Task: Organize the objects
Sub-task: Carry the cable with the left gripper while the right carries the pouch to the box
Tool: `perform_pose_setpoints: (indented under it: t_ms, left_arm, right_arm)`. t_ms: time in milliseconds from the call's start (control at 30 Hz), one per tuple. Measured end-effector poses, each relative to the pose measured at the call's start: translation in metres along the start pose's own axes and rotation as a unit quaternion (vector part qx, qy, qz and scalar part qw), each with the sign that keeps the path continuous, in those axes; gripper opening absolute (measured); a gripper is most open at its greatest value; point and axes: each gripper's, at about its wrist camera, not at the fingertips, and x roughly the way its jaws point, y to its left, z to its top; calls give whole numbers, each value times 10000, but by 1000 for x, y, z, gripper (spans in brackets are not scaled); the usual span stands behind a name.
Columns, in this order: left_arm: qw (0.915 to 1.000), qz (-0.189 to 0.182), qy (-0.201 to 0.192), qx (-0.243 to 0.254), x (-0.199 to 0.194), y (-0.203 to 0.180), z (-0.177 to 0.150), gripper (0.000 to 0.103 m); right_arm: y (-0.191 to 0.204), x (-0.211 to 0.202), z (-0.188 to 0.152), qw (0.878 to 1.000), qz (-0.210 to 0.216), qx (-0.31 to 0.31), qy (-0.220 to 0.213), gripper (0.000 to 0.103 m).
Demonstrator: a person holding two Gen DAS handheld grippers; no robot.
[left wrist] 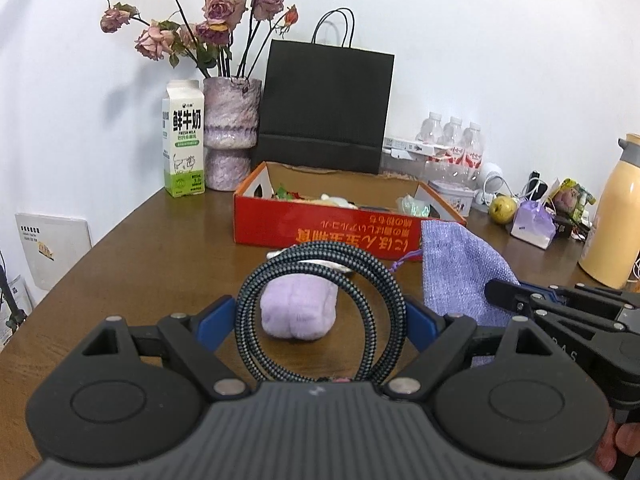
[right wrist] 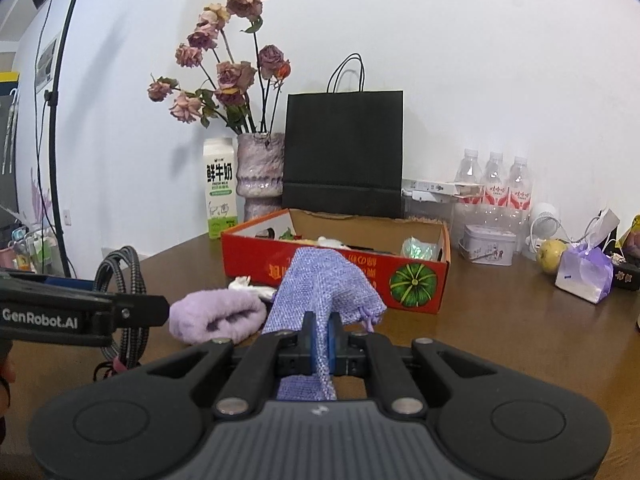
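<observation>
**Cable in the left, pouch in the right**

The left gripper [left wrist: 320,316] has its jaws wide, pressed on a coiled braided cable [left wrist: 316,268] lifted above the brown surface [left wrist: 140,264]. A lilac plush [left wrist: 298,310] lies below. The right gripper [right wrist: 320,350] has its jaws closed tight on a purple woven pouch [right wrist: 320,284], before the red box [right wrist: 400,280].

Both grippers are black plastic with a ribbed grey body at the bottom of the frame, round discs either side, silver rivets on the linkage arms and blue pads inside the fingers [left wrist: 218,320]. White "GenRobot.AI" lettering marks the left gripper [right wrist: 132,312] at mid-left.
</observation>
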Motion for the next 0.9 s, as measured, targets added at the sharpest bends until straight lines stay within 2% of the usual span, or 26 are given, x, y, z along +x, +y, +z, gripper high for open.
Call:
perform_pose_setpoints:
  t_ms: [467,900]
  left_arm:
    - [9999,9,-82,-107,16,1,34,88]
    - [9998,55,-69,-202,47,6,61,88]
  right_arm:
    - [1,17,24,9999,-7,40,-145,5]
    - [-2,48,47,9997,-16,82,-226,5]
